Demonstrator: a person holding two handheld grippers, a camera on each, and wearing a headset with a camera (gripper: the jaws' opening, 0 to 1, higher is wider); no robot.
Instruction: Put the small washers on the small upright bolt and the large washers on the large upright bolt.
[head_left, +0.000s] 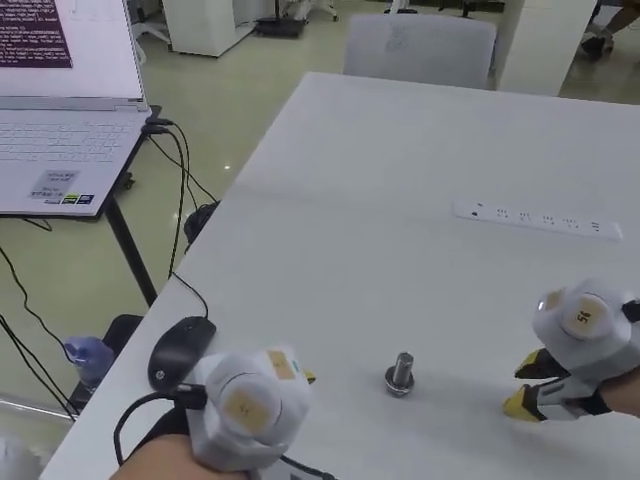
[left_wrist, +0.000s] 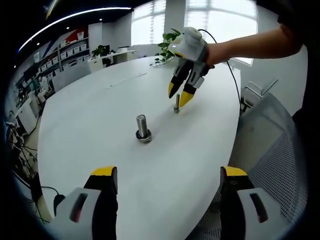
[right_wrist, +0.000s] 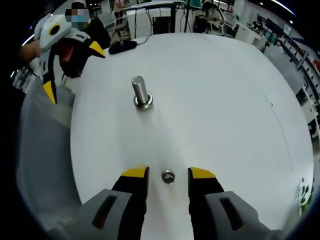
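left gripper view, left gripper (left_wrist: 169, 180): jaws spread wide over the white table (left_wrist: 90, 105), nothing between them.
left gripper view, large bolt (left_wrist: 143, 128): upright on the table ahead of the jaws, well apart from them.
left gripper view, small bolt (left_wrist: 176, 103): upright beyond the large bolt, near it.
left gripper view, right gripper (left_wrist: 178, 96): held by a hand (left_wrist: 212, 50) from above, yellow tips pointing down just beside the small bolt.
right gripper view, right gripper: jaws partly apart, one on each side of the small bolt, which is seen from its top; a gap shows on both sides, so it grips nothing.
right gripper view, large bolt: upright farther on, with a wider ring at its foot; bolt head or washer, cannot tell.
right gripper view, left gripper: at the upper left by the table edge, jaws apart.
right gripper view, mouse (right_wrist: 122, 46): black, on the table's far side.
head view, large bolt: stands between the two grippers, near the table's near edge.
head view, power strip (head_left: 540, 220): white, lying farther back on the table.
head view, laptop (head_left: 60, 140): open, off to the left of the table.
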